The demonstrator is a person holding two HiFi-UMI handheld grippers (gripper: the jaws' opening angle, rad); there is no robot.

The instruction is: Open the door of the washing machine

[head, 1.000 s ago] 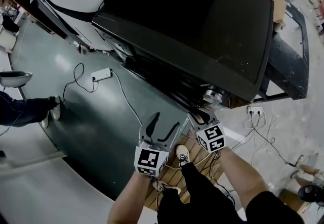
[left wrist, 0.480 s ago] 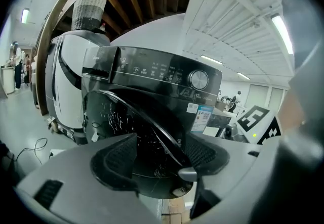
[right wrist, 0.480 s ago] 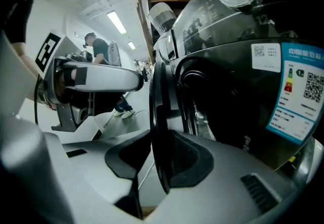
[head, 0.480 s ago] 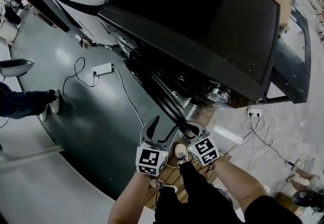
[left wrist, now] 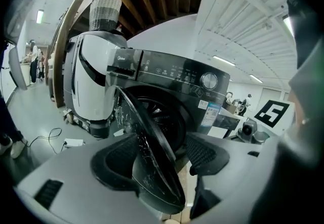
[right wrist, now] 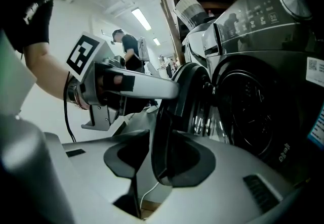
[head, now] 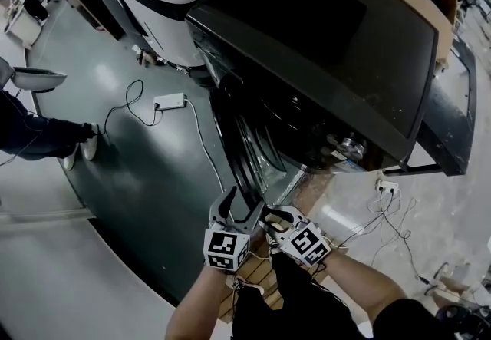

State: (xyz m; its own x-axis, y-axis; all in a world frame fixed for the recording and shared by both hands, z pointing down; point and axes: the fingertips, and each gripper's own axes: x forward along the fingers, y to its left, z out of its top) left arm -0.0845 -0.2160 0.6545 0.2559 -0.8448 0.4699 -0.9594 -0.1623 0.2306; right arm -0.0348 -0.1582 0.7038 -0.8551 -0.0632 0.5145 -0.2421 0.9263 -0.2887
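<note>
Swinging the door (head: 249, 150) of the washing machine (head: 330, 47) wider is my step in hand: the head view shows it partly open, with the left gripper (head: 244, 206) and the right gripper (head: 278, 217) at its free edge. Left gripper view: jaws apart, rim between them, unclamped. Right gripper view: jaws have just been opening, rim between them, unpinched. Next, I judge, I must push it wider.
</note>
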